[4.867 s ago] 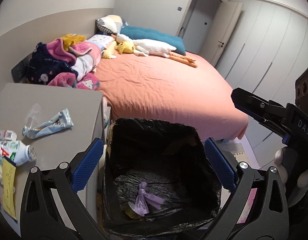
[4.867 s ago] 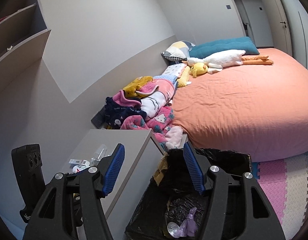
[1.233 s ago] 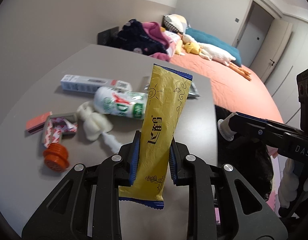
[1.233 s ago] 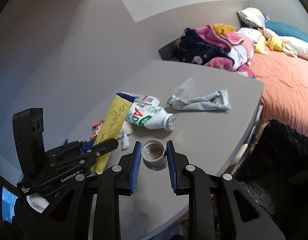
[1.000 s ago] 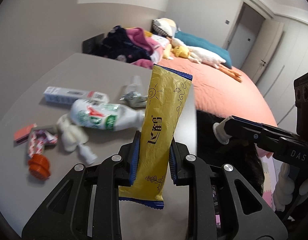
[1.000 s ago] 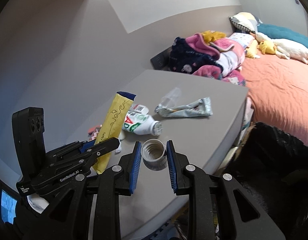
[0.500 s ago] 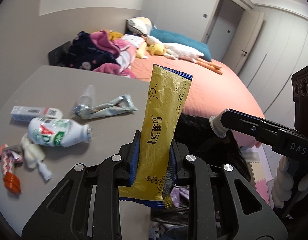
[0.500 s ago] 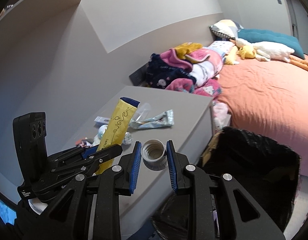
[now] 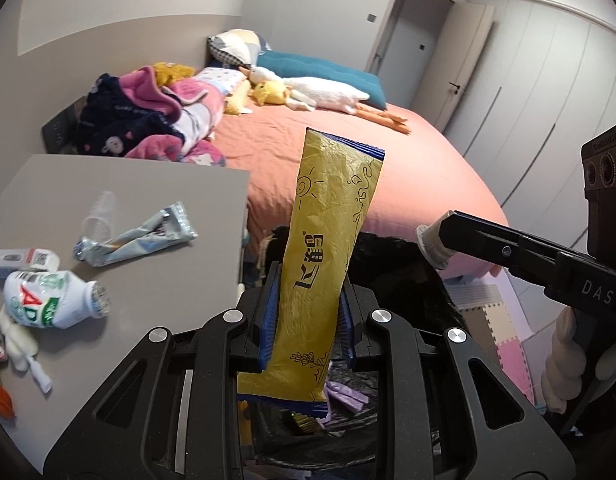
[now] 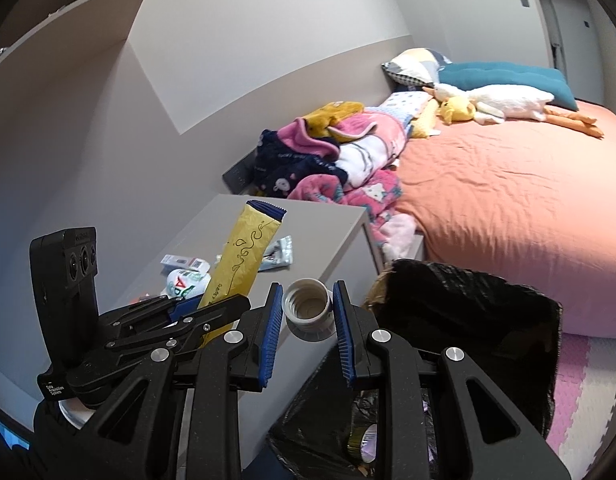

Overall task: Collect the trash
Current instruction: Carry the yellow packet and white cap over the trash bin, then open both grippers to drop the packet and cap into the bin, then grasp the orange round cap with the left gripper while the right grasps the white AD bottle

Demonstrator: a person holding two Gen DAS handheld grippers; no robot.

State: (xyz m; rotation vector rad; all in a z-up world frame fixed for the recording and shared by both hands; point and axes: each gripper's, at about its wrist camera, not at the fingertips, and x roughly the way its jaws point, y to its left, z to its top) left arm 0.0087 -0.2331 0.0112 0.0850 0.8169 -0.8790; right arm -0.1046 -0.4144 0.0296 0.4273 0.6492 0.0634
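Left gripper [image 9: 305, 316] is clamped narrow on one long yellow foil wrapper with dark blue crimped ends [image 9: 328, 248], held upright between the blue pads; printed on it is a Chinese logo, a sun doodle and squiggles. Right gripper [image 10: 308, 316] pinches one small white ribbed plastic bottle [image 10: 308, 307], its open mouth facing the camera.

Just below and ahead of both grippers: one bin lined with a black plastic bag [image 10: 468, 308]. Left wrist view looks into it, showing a purple scrap [image 9: 346, 394] under the wrapper's lower end. Right wrist view shows the liner's rim and something shiny at the bottom, too dark to name.

Left of the left gripper, one grey tabletop [image 9: 155, 264] carries: one white bottle with green and red label reading "AD" [image 9: 53, 298], lying on its side; one crumpled silver wrapper [image 9: 135, 236]; one clear plastic cup [image 9: 99, 216] on its side; one small white box with a QR code [image 9: 21, 258]; one white crumpled bit [image 9: 19, 344] and a red item at the frame edge, unclear.

Only the left wrist view shows the "DAS" lettering on the right gripper's body and a hand [image 9: 568, 364] on its handle. Only the right wrist view shows grey wall shelves [image 10: 67, 12].

Farther out: one bed with an orange sheet [image 9: 408, 168], one heap of clothes [image 9: 147, 120], one white goose plush [image 9: 328, 92], one yellow plush [image 9: 269, 92], one teal cushion [image 9: 320, 70], one patchwork pillow [image 9: 235, 42].
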